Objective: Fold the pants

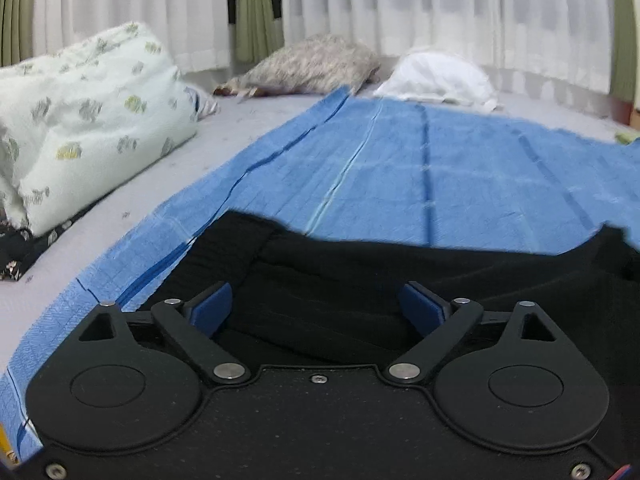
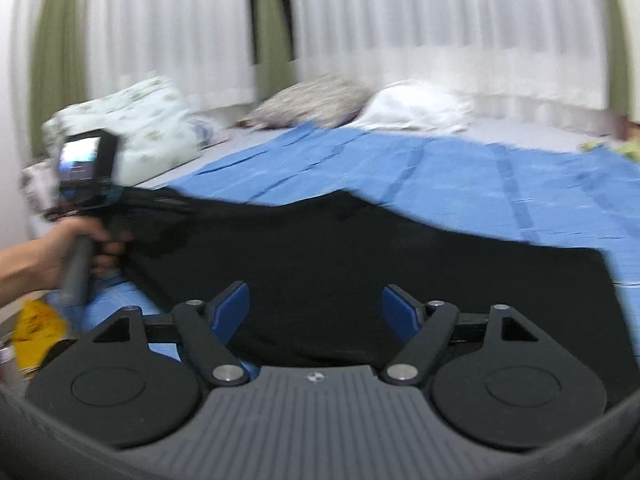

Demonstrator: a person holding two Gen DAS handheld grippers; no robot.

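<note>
Black pants (image 1: 400, 280) lie on a blue blanket (image 1: 440, 168) on the bed. My left gripper (image 1: 316, 304) is open, its blue pads spread wide just above the near part of the pants. In the right wrist view the pants (image 2: 360, 260) spread across the blanket (image 2: 480, 168). My right gripper (image 2: 316, 308) is open over their near edge, with nothing between the pads. The left gripper's body with its camera (image 2: 86, 168) shows at the far left, held by a hand (image 2: 52, 256) at the pants' left end.
A floral pillow (image 1: 88, 112), a speckled pillow (image 1: 316, 64) and a white bundle (image 1: 440, 76) lie at the back of the bed under white curtains (image 1: 440, 8). A yellow item (image 2: 36, 328) sits at the lower left of the right wrist view.
</note>
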